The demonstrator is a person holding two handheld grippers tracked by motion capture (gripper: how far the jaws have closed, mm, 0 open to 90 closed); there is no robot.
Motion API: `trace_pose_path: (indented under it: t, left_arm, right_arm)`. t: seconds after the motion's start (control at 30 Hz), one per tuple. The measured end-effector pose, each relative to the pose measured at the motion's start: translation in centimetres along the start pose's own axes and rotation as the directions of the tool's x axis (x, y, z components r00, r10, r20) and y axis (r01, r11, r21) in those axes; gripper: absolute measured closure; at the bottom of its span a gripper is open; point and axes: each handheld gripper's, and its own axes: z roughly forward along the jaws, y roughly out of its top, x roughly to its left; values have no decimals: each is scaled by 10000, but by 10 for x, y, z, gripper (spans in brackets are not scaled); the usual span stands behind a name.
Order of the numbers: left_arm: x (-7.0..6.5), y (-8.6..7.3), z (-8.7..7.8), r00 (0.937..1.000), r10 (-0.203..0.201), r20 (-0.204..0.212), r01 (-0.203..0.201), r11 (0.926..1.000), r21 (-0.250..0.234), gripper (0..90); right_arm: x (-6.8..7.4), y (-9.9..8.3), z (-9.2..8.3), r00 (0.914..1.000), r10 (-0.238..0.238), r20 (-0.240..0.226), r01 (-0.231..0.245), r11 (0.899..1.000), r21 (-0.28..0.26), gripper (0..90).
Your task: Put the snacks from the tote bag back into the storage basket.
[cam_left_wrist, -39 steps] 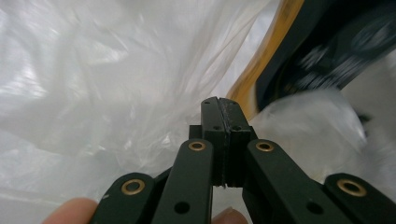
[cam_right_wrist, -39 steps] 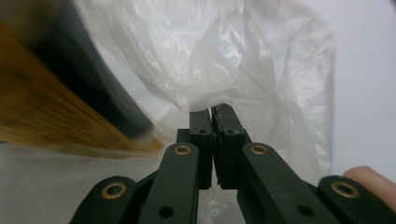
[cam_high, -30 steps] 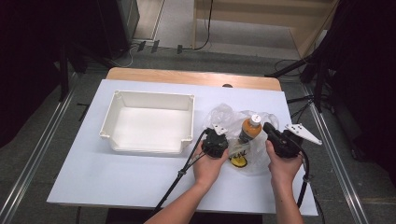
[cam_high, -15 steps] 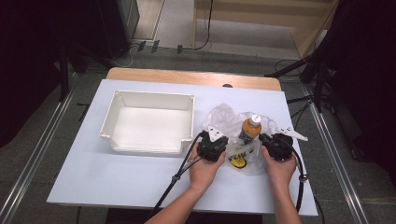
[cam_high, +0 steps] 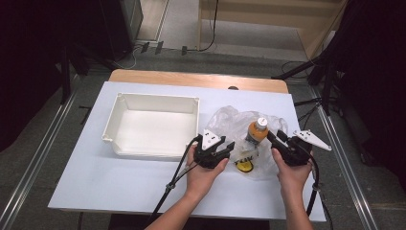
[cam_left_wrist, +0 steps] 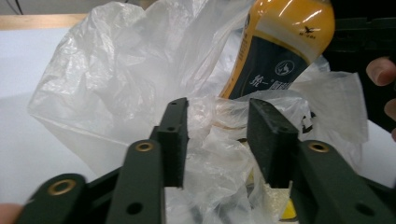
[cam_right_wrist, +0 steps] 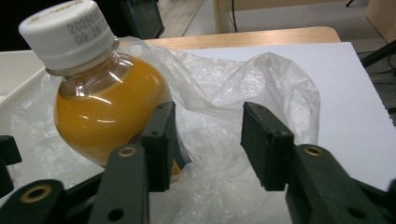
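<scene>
Bottle (cam_high: 256,136) of orange drink stands tilted inside the clear plastic bag (cam_high: 230,122) on the bench (cam_high: 95,177), between your two grippers and just ahead of their fingers. Your left gripper (cam_high: 221,149) sits at the bag's near left edge; in the left gripper view its fingers (cam_left_wrist: 173,135) stand partly apart with crumpled film bunched between them, the pads not visibly pressing on it. Your right gripper (cam_high: 277,140) sits at the bag's right side; in the right gripper view its fingers (cam_right_wrist: 161,140) are likewise partly apart, the bottle just beyond the left finger and loose film in the gap, nothing clamped. In my judgement, you hold one gripper at each side so the bag mouth can be worked open around the bottle, with the white tray (cam_high: 115,125) waiting off to the left, well apart from both sets of fingers.

Against the earlier frames: both sets of fingers have just been opening, with film lying between them but no grip on it. Your right gripper has swung back outward from the bottle, and your left hand has drawn slightly toward you
</scene>
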Motion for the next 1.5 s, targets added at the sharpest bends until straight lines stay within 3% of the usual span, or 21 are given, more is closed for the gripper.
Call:
trace_pose_path:
  t: [0.03, 0.13, 0.17, 0.37, 0.63, 0.83, 0.97, 1.5]
  left_arm:
    - [1, 0, -1, 10000, 17, 37, -17, 10000, 12, 480]
    - [2, 1, -5, 9999, 90, 88, -89, 9999, -65, 403]
    - [3, 1, -7, 9999, 78, 87, -77, 9999, -102, 335]
    - [12, 1, -17, 9996, -33, 290, 39, 9998, -194, 196]
    - [21, 3, -31, 9996, 156, 246, -151, 9997, -198, 70]
    - [30, 3, -42, 9997, 162, 180, -157, 9995, -282, 40]
    - [38, 1, -52, 10000, 9, 10, -8, 9990, -445, 34]
    - [58, -5, -82, 9995, -89, -306, 67, 9974, -712, 34]
  right_arm:
    - [0, 1, -3, 10000, -13, 7, 13, 10000, -81, 512]
    - [1, 2, -6, 10000, -11, 7, 11, 9999, -154, 485]
    - [3, 3, -9, 10000, -80, -8, 80, 9995, -304, 462]
    - [7, 3, -14, 9998, -159, -144, 152, 9989, -443, 429]
    - [11, 1, -15, 9981, -351, -513, 328, 9984, -451, 332]
    - [17, 0, -14, 9956, -622, -703, 595, 9975, -393, 268]
    - [20, -1, -12, 9942, -534, -934, 510, 9983, -284, 212]
    - [30, -1, -1, 9928, -807, -885, 784, 9965, -283, 201]
